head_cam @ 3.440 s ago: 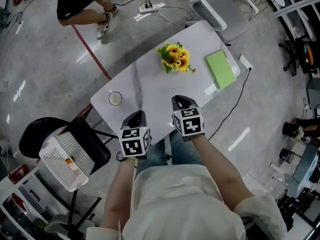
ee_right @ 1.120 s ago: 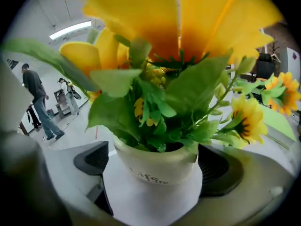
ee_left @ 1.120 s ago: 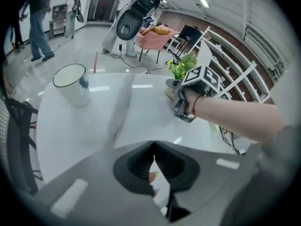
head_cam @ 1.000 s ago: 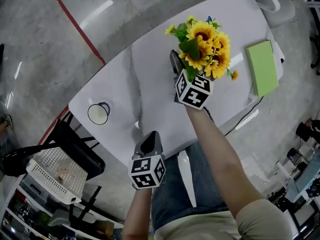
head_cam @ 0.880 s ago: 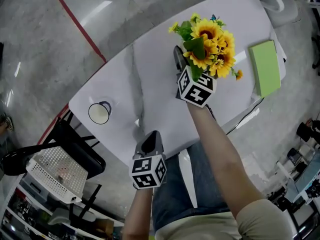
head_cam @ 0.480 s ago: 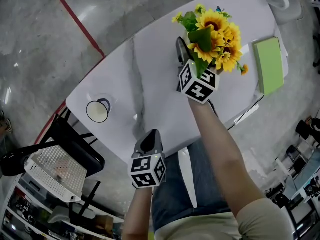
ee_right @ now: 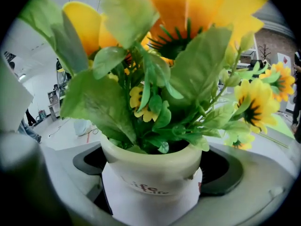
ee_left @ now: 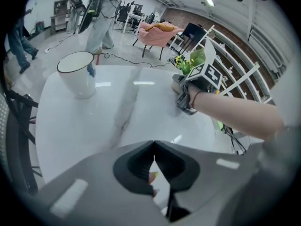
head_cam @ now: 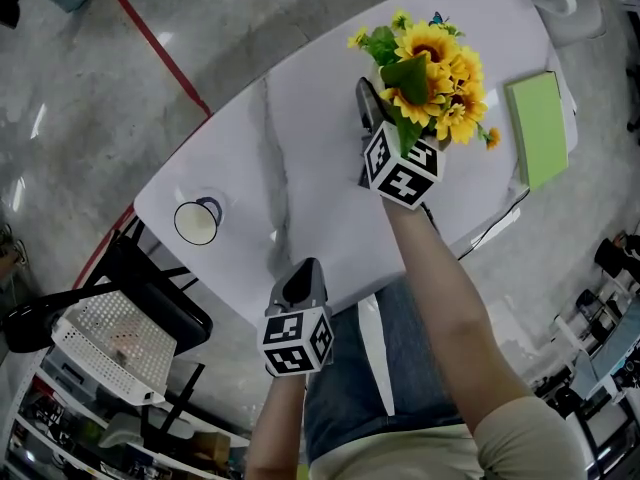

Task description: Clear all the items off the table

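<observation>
the right gripper (head_cam: pixel 374 116) is reaching over the white table (head_cam: pixel 300 188) in the upper middle of the head view, its jaws spread wide and closing on the sides of a cream flower pot (ee_right: pixel 150 166). the pot is sitting right between the dark pads. it is holding a bunch of sunflowers (head_cam: pixel 432 66) with big green leaves spilling over its rim. whether the pot is resting on the tabletop or hanging just above it, i cannot tell.

the left gripper (head_cam: pixel 299 286) is hovering at the lower middle of the frame, off the table's near edge and over the person's lap. its jaws are pressing together with nothing between them.

a white mug (head_cam: pixel 196 222) is standing upright near the table's left corner, close to the edge, its inside showing white. a green book (head_cam: pixel 538 128) is lying flat at the right end, also near the edge and just beside the flowers. a wide bare stretch of tabletop is lying between the mug and the pot.

at the lower left, a white mesh basket (head_cam: pixel 118 346) is sitting on a black chair (head_cam: pixel 160 303) beside the table, with something small in it that is too blurred to name. grey floor is showing around the table on the upper left side.
</observation>
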{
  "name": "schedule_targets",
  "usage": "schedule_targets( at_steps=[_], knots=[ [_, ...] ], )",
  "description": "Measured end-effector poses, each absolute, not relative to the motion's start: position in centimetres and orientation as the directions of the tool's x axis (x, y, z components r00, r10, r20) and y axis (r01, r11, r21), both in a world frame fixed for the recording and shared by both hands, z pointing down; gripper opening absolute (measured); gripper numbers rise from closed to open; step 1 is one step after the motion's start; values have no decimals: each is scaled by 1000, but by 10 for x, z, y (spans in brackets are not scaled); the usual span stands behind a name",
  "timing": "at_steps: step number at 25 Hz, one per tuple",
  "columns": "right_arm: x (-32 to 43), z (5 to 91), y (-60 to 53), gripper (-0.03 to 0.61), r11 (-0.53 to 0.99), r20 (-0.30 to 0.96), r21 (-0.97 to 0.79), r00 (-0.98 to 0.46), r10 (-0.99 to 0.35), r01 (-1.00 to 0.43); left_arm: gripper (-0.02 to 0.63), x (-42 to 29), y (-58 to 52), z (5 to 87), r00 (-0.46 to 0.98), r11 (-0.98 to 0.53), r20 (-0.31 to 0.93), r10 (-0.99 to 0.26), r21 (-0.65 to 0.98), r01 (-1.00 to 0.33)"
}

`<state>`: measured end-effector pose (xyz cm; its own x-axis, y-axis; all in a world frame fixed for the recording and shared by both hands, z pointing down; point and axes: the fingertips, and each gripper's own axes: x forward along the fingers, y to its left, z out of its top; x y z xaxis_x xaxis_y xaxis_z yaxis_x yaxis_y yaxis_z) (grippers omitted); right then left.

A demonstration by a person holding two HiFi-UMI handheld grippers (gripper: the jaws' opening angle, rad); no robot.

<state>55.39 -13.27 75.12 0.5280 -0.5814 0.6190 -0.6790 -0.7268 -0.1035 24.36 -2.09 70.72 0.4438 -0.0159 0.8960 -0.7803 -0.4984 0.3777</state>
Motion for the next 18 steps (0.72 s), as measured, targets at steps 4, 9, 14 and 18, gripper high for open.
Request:
schedule_targets(
  at_steps=[4, 9, 14, 18],
  knots=[
    [559, 750, -120, 597, -728, 625, -98, 528, -575, -678, 11, 249, -17, 704, 445, -510, 895, -15, 376, -774],
    [558, 746, -106, 597, -728, 623, -88, 533, -573, -680, 11, 252, -10, 702, 456, -526, 890, -12, 382, -760],
    [553, 738, -98, 597, -720, 618, -92, 527, -583, -688, 11, 251, -7, 697, 466, -543, 885, -16, 383, -747],
    [540, 729, -94, 597, -705, 612, -101, 515, -600, -702, 11, 247, -7, 691, 476, -554, 879, -28, 382, -739]
  ],
)
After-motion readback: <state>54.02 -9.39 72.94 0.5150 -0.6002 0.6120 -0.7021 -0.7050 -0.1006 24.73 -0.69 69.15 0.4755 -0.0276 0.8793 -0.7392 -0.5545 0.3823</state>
